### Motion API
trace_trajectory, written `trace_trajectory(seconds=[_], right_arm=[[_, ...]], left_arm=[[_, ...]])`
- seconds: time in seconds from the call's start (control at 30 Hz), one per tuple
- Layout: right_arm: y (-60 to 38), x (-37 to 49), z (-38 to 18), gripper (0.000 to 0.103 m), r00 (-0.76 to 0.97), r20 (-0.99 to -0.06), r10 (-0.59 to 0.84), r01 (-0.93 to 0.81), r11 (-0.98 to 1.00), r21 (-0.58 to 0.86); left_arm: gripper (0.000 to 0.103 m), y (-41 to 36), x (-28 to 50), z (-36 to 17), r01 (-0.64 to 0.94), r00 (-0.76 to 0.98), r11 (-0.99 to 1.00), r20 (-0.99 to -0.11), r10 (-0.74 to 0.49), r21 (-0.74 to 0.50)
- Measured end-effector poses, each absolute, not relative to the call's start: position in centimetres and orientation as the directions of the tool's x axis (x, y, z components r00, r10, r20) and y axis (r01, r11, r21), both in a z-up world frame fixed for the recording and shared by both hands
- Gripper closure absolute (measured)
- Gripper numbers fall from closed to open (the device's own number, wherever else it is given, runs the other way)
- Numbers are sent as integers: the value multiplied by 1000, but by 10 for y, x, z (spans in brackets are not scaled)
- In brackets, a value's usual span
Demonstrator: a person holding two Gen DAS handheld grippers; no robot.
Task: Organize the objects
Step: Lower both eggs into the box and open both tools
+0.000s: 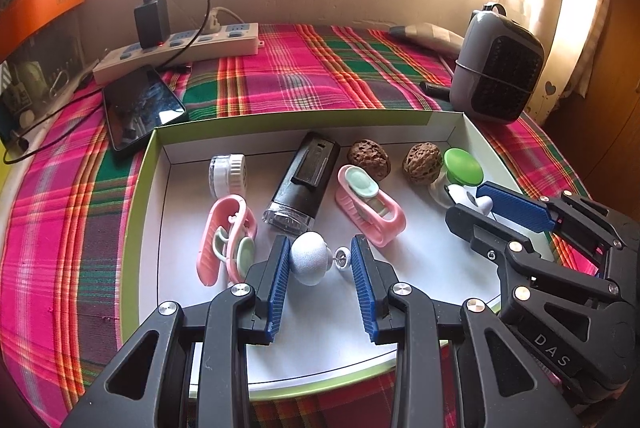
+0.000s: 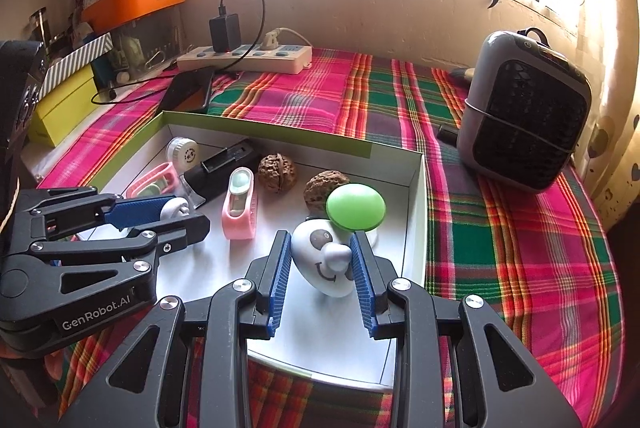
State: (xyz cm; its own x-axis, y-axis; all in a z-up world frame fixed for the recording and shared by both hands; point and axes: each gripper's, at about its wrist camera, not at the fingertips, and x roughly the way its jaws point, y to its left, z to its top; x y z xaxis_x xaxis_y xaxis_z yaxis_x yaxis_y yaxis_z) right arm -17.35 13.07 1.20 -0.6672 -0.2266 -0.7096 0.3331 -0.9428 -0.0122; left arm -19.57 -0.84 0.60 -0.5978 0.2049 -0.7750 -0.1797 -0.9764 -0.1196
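1. Small grey-white knob on a pin (image 1: 307, 264): low over the white floor of the green-rimmed tray (image 1: 280, 117), near its front edge. Apparently pinched lengthwise by the left gripper (image 1: 321, 248), with the round head against one blue pad and the little disc at the pin's end at the other. Contact at the disc end too fine to confirm.
2. White egg-shaped figure with a drawn face (image 2: 320, 268): at the tray's right front corner, clamped at its sides by the right gripper (image 2: 321, 244), pads pressed on the curved shell.
3. Risk with the knob: end-to-end grip on a thin pin, so likely to pivot or pop out under any twist or bump.
4. Risk with the figure: smooth, rounded sides, hence prone to squirting forward out of the pads if squeezed harder or tilted.
5. Risk nearby: green disc (image 2: 355, 205) just behind the figure and close to a walnut (image 2: 320, 183); easily knocked by a careless lift or push. Pink clip (image 1: 370, 205) close ahead of the left fingers, likewise exposed.
6. Risk between tools: both grippers side by side in one tray, fingers near enough to collide when crossing.
7. Pose: both pitched steeply downward toward the tray floor, left one left of centre, right one at the right wall, over the plaid cloth (image 1: 320, 67).
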Motion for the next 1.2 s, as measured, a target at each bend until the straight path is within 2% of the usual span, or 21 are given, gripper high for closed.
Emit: trace_trajectory(seconds=[0.77, 0.9, 1.13, 1.2], right_arm=[[131, -174, 14, 71, -674, -695, -251, 340, -940, 9], [131, -173, 15, 64, -677, -693, -249, 339, -941, 7], [131, -167, 18, 63, -686, -686, -242, 331, -944, 3], [131, -164, 20, 55, -691, -681, -242, 328, -945, 3]], left_arm=[[73, -6, -196, 6, -170, -594, -980, -783, 185, -103], [73, -8, -195, 6, -164, -594, -982, -785, 176, -96], [73, -9, -186, 12, -155, -605, -984, -779, 164, -87], [73, -9, -182, 15, -151, -612, -985, -774, 160, -84]])
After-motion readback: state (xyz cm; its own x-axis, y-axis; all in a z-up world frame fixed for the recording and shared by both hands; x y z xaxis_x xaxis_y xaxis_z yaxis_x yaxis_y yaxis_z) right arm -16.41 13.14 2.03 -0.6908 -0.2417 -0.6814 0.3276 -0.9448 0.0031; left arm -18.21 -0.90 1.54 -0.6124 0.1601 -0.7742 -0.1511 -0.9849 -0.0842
